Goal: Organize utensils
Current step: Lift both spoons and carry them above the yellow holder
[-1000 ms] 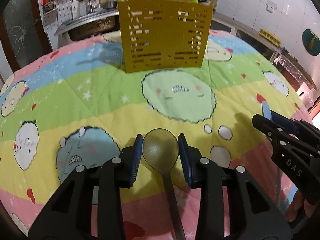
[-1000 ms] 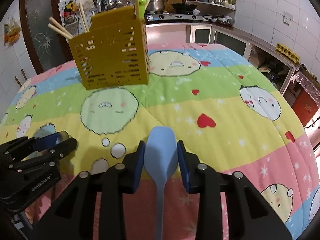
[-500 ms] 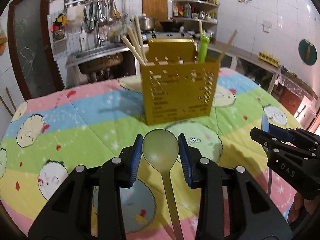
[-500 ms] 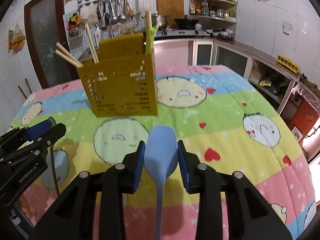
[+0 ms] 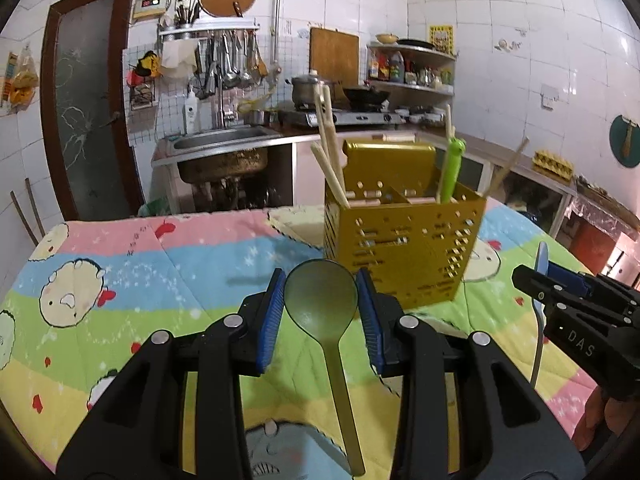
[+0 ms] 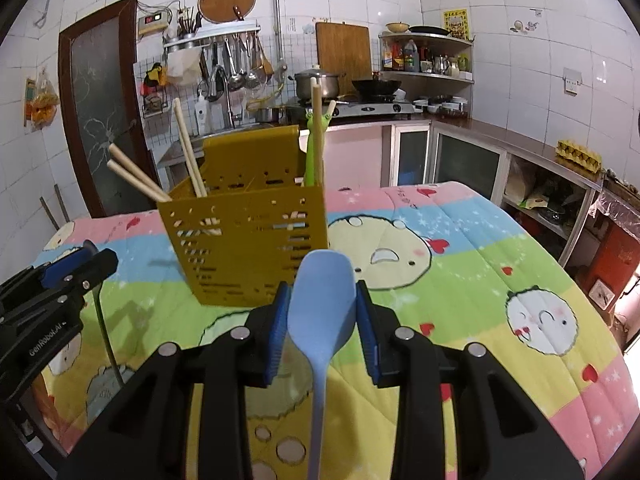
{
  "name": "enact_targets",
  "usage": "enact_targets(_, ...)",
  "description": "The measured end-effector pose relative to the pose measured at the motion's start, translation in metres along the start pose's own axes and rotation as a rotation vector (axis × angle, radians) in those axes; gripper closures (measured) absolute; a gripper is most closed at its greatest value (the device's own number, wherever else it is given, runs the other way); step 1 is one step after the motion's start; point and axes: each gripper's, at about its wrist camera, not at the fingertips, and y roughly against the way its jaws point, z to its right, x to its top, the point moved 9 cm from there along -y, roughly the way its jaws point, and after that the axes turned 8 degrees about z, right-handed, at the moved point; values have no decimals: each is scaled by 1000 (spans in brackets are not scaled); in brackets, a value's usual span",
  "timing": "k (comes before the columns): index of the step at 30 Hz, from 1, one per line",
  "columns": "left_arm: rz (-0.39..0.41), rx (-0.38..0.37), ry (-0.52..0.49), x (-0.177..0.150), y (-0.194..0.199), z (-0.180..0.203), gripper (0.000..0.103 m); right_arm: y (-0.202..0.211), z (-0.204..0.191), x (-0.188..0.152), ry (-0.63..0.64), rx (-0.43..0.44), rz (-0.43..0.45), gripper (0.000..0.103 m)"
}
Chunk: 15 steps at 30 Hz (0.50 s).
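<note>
My left gripper (image 5: 321,304) is shut on the bowl of an olive-green spoon (image 5: 322,302), whose handle hangs down toward the camera. My right gripper (image 6: 322,306) is shut on the bowl of a light-blue spoon (image 6: 322,300), handle also hanging down. Both are held above the quilt, just in front of a yellow perforated utensil holder (image 5: 404,248) (image 6: 248,240). The holder has several wooden chopsticks (image 5: 328,148) and a green utensil (image 5: 452,168) standing in it. In the left wrist view the right gripper (image 5: 560,292) appears at the right edge; in the right wrist view the left gripper (image 6: 68,272) appears at the left edge.
The table carries a cartoon-print quilt (image 5: 160,264) (image 6: 480,280). Behind it stand a sink (image 5: 220,152), a stove with a pot (image 6: 320,82) and wok, wall-hung utensils, corner shelves and a dark door (image 5: 84,120).
Both grippers have risen and tipped up with their spoons, so the holder's open top and the kitchen behind now show. The grips on the spoons are unchanged.
</note>
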Motion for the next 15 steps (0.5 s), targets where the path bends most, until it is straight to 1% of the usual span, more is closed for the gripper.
enact_targets(9,100,-11,-33,21,-1,2,68,-5,-12,19,29,13,107,70)
enact_targets(15,138,-41,-18,35,2,1,68,3,-17,38,35,33,176,70)
